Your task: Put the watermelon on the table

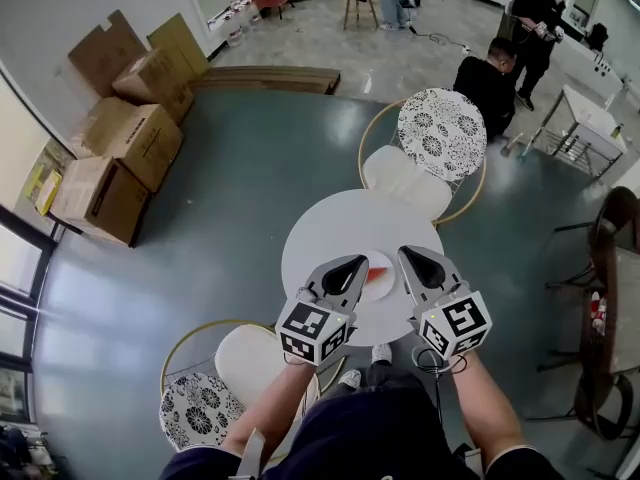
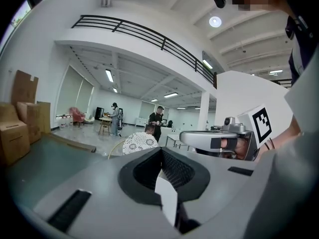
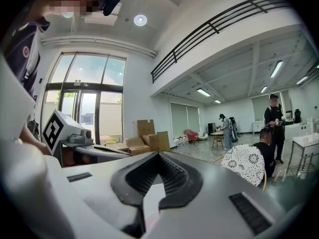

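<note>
A thin red watermelon slice (image 1: 379, 273) lies flat on the round white table (image 1: 335, 223), near its front edge. My left gripper (image 1: 357, 262) hovers just left of the slice and my right gripper (image 1: 405, 253) just right of it, both pointing away from me over the table. Neither touches the slice. Each is shut with nothing between its jaws. The slice does not show in either gripper view. There the left gripper (image 2: 160, 151) and the right gripper (image 3: 158, 156) point level across the room, and each sees the other beside it.
A chair with a patterned back (image 1: 440, 133) stands at the table's far side, and another chair (image 1: 200, 403) is by my left leg. Cardboard boxes (image 1: 120, 158) are stacked at the left wall. People (image 1: 495, 78) stand and crouch at the back right. A dark table (image 1: 615, 308) is at the right.
</note>
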